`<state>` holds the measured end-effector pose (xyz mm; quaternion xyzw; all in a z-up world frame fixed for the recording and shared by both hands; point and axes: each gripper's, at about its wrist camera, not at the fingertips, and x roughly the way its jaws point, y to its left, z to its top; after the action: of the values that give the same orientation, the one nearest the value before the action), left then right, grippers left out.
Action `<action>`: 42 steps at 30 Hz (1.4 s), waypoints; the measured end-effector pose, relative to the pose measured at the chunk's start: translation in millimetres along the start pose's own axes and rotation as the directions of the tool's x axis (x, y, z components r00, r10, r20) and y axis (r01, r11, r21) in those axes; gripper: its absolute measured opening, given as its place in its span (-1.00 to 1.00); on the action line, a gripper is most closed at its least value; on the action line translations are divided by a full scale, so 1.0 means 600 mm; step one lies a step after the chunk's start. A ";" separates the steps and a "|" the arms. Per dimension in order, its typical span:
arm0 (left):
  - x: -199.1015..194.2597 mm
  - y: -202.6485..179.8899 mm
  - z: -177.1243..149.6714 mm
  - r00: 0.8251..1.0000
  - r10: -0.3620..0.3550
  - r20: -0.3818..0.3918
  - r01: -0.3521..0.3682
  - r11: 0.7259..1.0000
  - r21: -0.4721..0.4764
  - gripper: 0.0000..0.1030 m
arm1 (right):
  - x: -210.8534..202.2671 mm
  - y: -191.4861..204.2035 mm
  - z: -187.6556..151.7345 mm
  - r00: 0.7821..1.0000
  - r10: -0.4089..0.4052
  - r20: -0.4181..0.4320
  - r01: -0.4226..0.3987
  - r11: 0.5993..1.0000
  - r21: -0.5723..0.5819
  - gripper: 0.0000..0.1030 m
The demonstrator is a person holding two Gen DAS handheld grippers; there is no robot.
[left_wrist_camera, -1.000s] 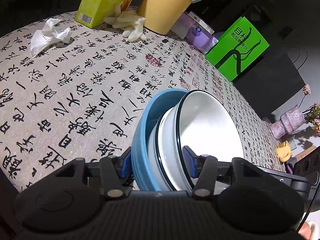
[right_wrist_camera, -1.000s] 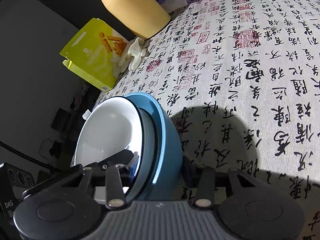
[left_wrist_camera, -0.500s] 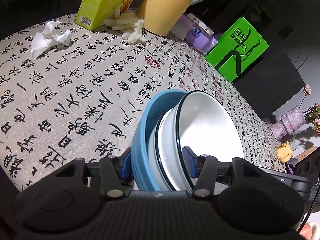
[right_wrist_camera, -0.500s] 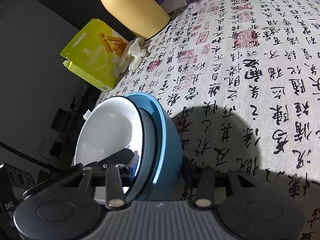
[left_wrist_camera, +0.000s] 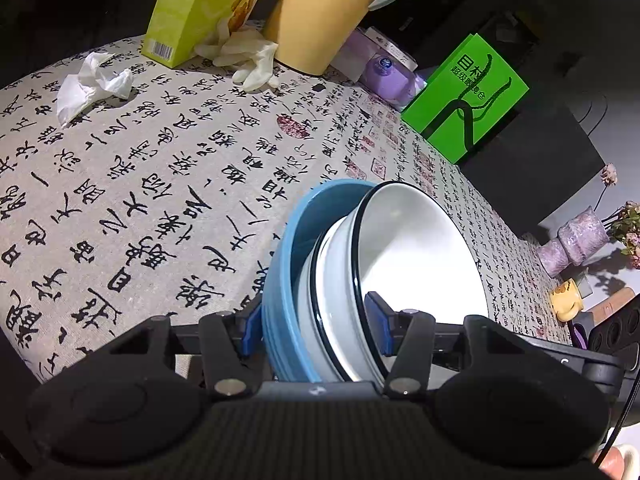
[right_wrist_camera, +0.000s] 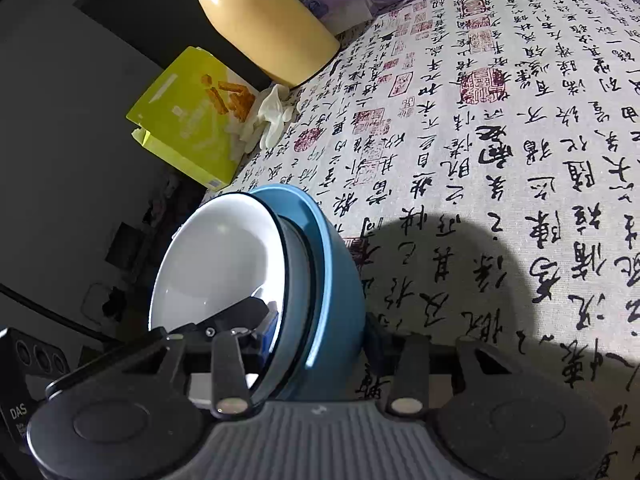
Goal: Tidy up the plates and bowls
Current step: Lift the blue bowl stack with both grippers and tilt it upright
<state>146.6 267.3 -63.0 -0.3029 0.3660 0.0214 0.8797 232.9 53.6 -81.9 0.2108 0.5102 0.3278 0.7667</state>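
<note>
A nested stack of bowls hangs just above the calligraphy-print tablecloth (left_wrist_camera: 132, 184), held from two sides. The outer one is a blue bowl (left_wrist_camera: 280, 264) (right_wrist_camera: 340, 280), with white black-rimmed bowls (left_wrist_camera: 416, 248) (right_wrist_camera: 216, 264) inside it. My left gripper (left_wrist_camera: 312, 326) is shut on the stack's rim, one pad on the blue outside and one inside the top white bowl. My right gripper (right_wrist_camera: 320, 332) clamps the opposite rim the same way. The stack throws a shadow (right_wrist_camera: 448, 264) on the cloth.
At the table's far edge stand a yellow jug (left_wrist_camera: 324, 12), a lime snack box (left_wrist_camera: 200, 4), pale rubber gloves (left_wrist_camera: 248, 56), purple packs (left_wrist_camera: 384, 72) and a green bag (left_wrist_camera: 468, 96). A crumpled tissue (left_wrist_camera: 90, 82) lies left. A vase (left_wrist_camera: 572, 244) stands beyond the table.
</note>
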 end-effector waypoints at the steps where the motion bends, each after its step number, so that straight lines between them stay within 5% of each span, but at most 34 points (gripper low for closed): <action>1: -0.001 -0.002 0.000 1.000 -0.001 0.001 0.001 1.000 0.002 0.01 | -0.002 0.000 0.000 1.000 0.001 0.002 -0.001 1.000 0.001 -0.17; 42: -0.011 -0.122 -0.030 0.999 -0.037 0.003 0.037 0.994 0.105 0.01 | -0.120 -0.054 -0.013 0.994 0.014 0.104 -0.018 0.999 0.039 -0.17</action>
<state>149.5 198.8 -30.4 -0.2630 0.3589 -0.0133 0.8955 216.0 -20.9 -59.7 0.2470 0.4746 0.3122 0.7850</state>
